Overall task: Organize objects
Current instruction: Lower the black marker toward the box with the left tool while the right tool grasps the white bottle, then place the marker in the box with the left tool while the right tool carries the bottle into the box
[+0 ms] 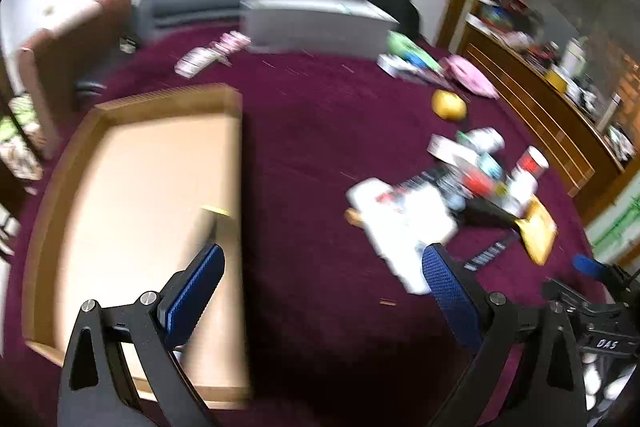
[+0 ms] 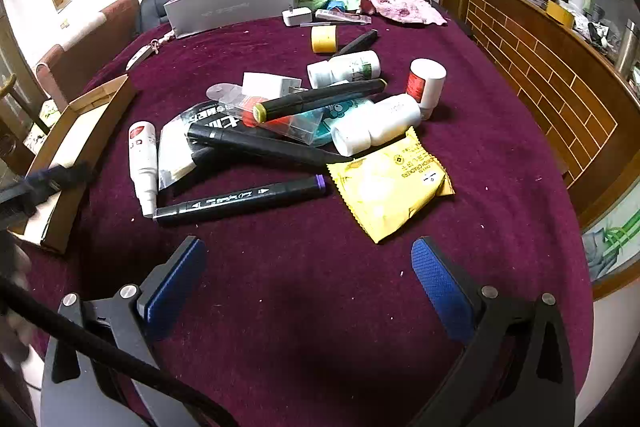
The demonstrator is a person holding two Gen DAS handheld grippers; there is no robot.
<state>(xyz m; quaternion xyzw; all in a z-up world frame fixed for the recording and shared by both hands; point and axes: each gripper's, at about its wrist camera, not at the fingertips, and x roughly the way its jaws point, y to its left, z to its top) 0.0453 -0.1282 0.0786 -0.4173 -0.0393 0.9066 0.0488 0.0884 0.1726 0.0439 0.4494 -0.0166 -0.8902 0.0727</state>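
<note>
1. The left hand-held gripper (image 1: 322, 269) hangs tilted down over the desk (image 1: 312, 115), jaws spread wide, nothing between the blue pads (image 1: 192, 295). That view is smeared with blur.
2. Its left finger sits above the shallow cardboard box (image 1: 152, 187), which lies open on the maroon cloth at the desk's left side; the right finger is near the blurred pile of clutter.
3. The right hand-held gripper (image 2: 308, 259) is just as wide, empty too, angled down over bare cloth just short of the pile.
4. Closest to it lies a black marker with a purple end (image 2: 240, 201), flat on the cloth, apart from both pads.
5. Just beside that, to the right, a yellow cracker packet (image 2: 390, 185) lies flat, one corner tucked under a white bottle (image 2: 376, 125) on its side.
6. To the left, a slim white spray bottle (image 2: 143, 163) lies with its nozzle touching the marker's end.
7. Two more black markers (image 2: 256, 143) cross the middle of the heap, one with a yellow-green end resting on a clear plastic case (image 2: 280, 119).
8. Further back: a white bottle with a red label (image 2: 426, 83) standing upright, a roll of yellow tape (image 2: 324, 39), and a grey box (image 2: 232, 3) at the far edge.
9. The left gripper shows blurred at the right view's left edge, over the cardboard box.
</note>
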